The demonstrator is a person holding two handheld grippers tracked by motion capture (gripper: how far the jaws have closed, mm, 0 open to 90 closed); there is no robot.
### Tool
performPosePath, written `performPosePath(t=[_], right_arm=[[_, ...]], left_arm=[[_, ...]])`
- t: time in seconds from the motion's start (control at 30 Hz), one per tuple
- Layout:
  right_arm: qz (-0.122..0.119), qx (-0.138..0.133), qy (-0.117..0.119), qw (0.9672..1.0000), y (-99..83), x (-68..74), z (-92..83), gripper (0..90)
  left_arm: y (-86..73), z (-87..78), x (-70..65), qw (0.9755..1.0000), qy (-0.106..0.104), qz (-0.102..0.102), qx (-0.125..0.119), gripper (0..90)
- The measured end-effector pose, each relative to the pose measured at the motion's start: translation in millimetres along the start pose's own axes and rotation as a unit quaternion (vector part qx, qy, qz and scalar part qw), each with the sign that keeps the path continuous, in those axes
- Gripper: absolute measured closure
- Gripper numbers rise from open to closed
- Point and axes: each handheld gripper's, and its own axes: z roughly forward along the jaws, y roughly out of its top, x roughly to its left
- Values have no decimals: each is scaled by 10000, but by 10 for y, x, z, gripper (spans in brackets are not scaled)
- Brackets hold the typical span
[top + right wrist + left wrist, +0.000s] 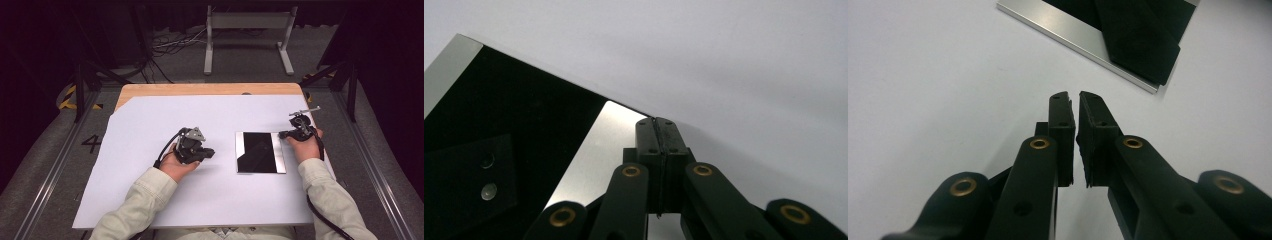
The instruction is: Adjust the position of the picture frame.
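A flat square plate, glossy black with silver strips along two sides, lies on the white sheet right of centre. My left gripper rests low over the sheet, left of the plate and pointing toward it. In the left gripper view the left gripper has its jaws a narrow gap apart with nothing between them, and the plate lies ahead. My right gripper is at the plate's far right edge. In the right gripper view the right gripper has its jaws pressed together, tips over the plate's silver strip.
The white sheet covers most of a wooden table, whose far edge shows beyond it. Behind the table stand a metal frame and loose cables on the floor. Dark rails run along both sides.
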Motion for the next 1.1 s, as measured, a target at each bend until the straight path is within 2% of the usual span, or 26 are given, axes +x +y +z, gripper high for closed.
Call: performPosePath(t=[0.13, 0.2, 0.3, 0.47, 0.53, 0.63, 0.77, 0.8, 1.1], right_arm=[[-37, 40, -83, 10000, 41, 12, 20, 900], [-102, -6, 31, 9999, 65, 41, 62, 900], [-182, -9, 40, 9998, 91, 85, 91, 900], [-465, 69, 145, 9988, 211, 274, 207, 900], [-510, 78, 148, 9986, 226, 302, 223, 900], [-733, 121, 255, 9969, 306, 469, 312, 900], [-831, 146, 329, 9959, 343, 560, 356, 900], [-934, 176, 386, 9947, 371, 633, 386, 900], [-1288, 206, 687, 9891, 424, 909, 486, 900]], left_arm=[[-24, -32, 30, 9999, 33, -98, -60, 823], [-33, -33, 30, 9999, 43, -124, -44, 817], [-37, -35, 27, 9999, 45, -126, -46, 814], [-44, -57, 49, 9999, 38, -115, -52, 795], [-50, -58, 58, 9999, 27, -155, -42, 791], [-67, -60, 79, 9997, 45, -238, -26, 779], [-86, -72, 83, 9997, 41, -253, -18, 771], [-107, -84, 88, 9996, 53, -291, -27, 759], [-194, -144, 144, 9991, 91, -406, -21, 741]])
